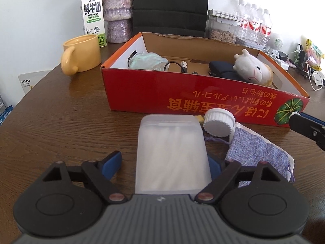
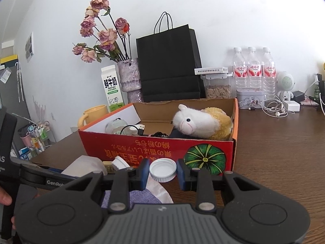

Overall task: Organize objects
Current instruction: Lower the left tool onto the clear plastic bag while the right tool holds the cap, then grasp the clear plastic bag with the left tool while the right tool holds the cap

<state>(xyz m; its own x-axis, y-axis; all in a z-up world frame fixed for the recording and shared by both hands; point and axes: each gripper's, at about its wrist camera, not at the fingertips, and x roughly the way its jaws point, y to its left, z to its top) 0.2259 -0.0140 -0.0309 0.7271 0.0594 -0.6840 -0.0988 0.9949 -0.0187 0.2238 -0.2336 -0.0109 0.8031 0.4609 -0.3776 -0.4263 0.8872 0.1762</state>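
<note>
A translucent white plastic case (image 1: 172, 152) lies on the brown table between the fingers of my left gripper (image 1: 162, 160). The left finger (image 1: 112, 163) stands a little clear of the case, so the jaws are open. My right gripper (image 2: 162, 174) is shut on a small white lid (image 2: 162, 170), just in front of the red cardboard box (image 1: 203, 93). A ridged white cap (image 1: 218, 125) and a blue woven pouch (image 1: 260, 154) lie between the case and the box. Inside the box are a plush sheep (image 2: 195, 124), a USB cable (image 1: 178, 64) and a dark case (image 1: 221, 69).
A yellow mug (image 1: 83, 53), a milk carton (image 1: 93, 16) and a vase (image 1: 118, 12) stand left of the box. Behind it are a black bag (image 2: 168, 65), a seed jar (image 2: 218, 87) and water bottles (image 2: 254, 71). Earphones (image 2: 274, 105) lie at the right.
</note>
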